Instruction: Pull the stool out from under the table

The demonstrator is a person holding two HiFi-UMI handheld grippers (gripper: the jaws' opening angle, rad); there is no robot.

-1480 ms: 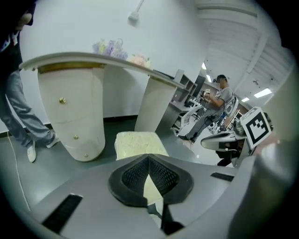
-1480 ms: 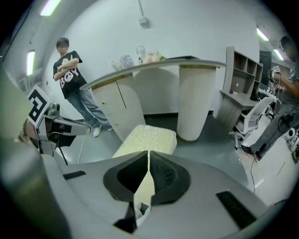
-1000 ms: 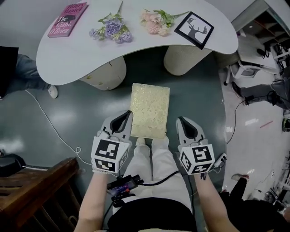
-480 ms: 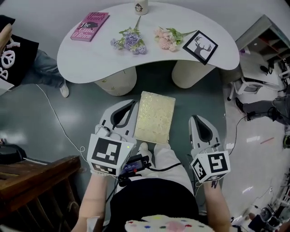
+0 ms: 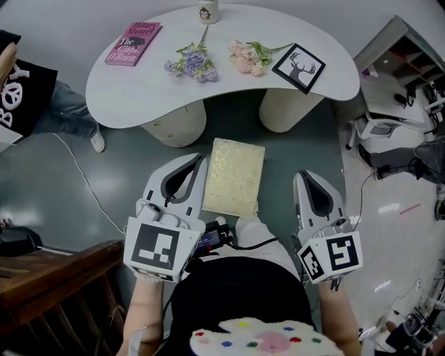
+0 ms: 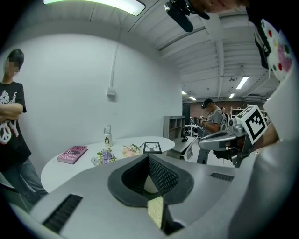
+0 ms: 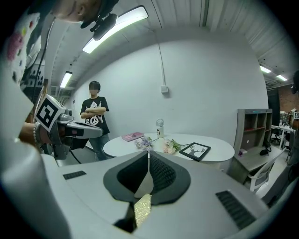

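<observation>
Stool stands on grey floor just before white table; left claw and right claw both closed, empty.

We see the bottle cut by the top edge; the stool hides its legs under its seat; a bystander is cropped left.

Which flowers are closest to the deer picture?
The pink flowers: they lie right beside the deer picture, while the purple flowers lie further left, nearer the book.
</observation>
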